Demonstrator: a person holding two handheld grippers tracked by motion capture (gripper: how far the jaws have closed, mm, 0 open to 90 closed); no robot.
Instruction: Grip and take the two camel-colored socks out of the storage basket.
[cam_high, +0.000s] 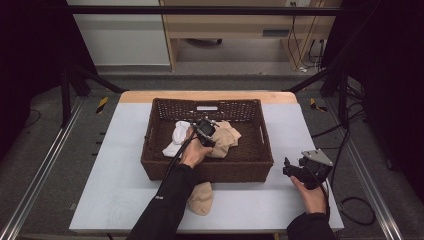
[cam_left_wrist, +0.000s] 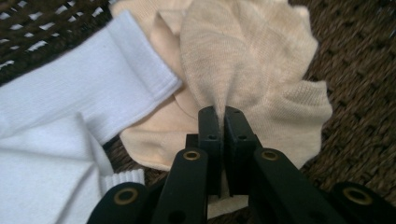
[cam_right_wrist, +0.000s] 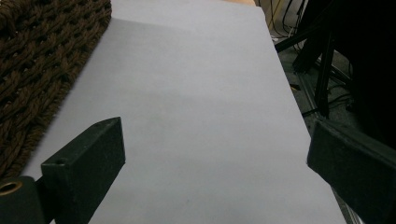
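A dark wicker basket (cam_high: 207, 170) stands in the middle of the grey table (cam_high: 120, 165). Inside it lie a white sock (cam_high: 175, 137) and a beige sock (cam_high: 227, 137). My left gripper (cam_high: 205, 131) reaches down into the basket. In the left gripper view it (cam_left_wrist: 220, 112) is shut on a pinched fold of the beige sock (cam_left_wrist: 252, 56), with the white sock (cam_left_wrist: 88, 88) lying to its left. My right gripper (cam_high: 287, 167) rests low over the table to the right of the basket. Its jaws (cam_right_wrist: 217, 137) stand wide open with nothing between them.
A second beige sock (cam_high: 201, 198) lies on the table just in front of the basket, beside the left forearm. The basket's woven wall (cam_right_wrist: 37, 60) sits at the left of the right gripper view, and bare tabletop (cam_right_wrist: 196, 93) stretches ahead. Black frame legs and cables stand beyond the table's right edge.
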